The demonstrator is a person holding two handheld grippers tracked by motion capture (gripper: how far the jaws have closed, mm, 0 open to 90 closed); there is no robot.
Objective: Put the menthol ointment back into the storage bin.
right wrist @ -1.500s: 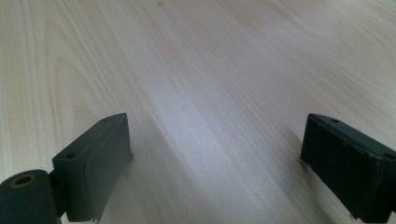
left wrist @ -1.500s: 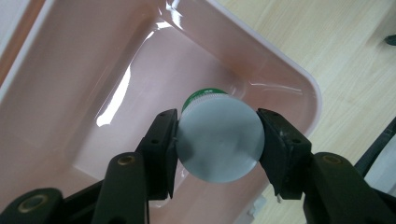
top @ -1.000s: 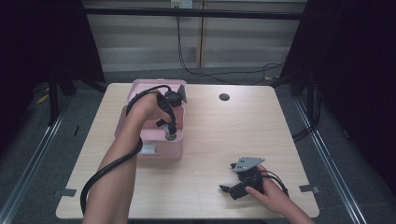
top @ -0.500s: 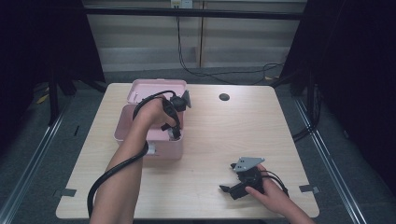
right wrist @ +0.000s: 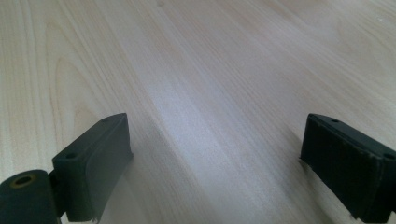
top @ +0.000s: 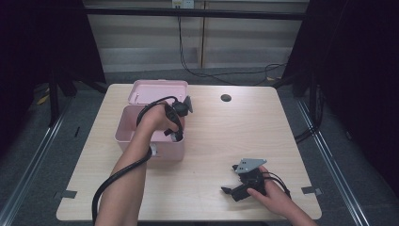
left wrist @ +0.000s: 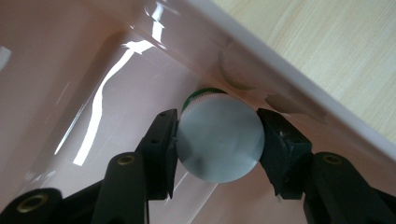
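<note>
**A:** Start at your left. What have you got there?

**B:** My left gripper [top: 175, 134] points down into the pink box [top: 123, 134], which sits on the left half of the table [top: 211, 141]. In the left gripper view my two black jaws are closed on a round grey cap [left wrist: 219, 137], one pad pressed to each side of it. A ribbed white edge and a sliver of green show just behind the cap, so it tops a small container, but I can't tell what kind.

**A:** And where is that inside the box?

**B:** Low down, close against the glossy pink wall on the box's right side. The box's lid [top: 159, 90] stands open at the back.

**A:** Now the right.

**B:** My right gripper [top: 230, 190] lies low near the table's front right edge, my right hand [top: 275, 200] around its body, well apart from the box. In the right gripper view its jaws stand wide, with nothing but bare wood grain between them.
</note>
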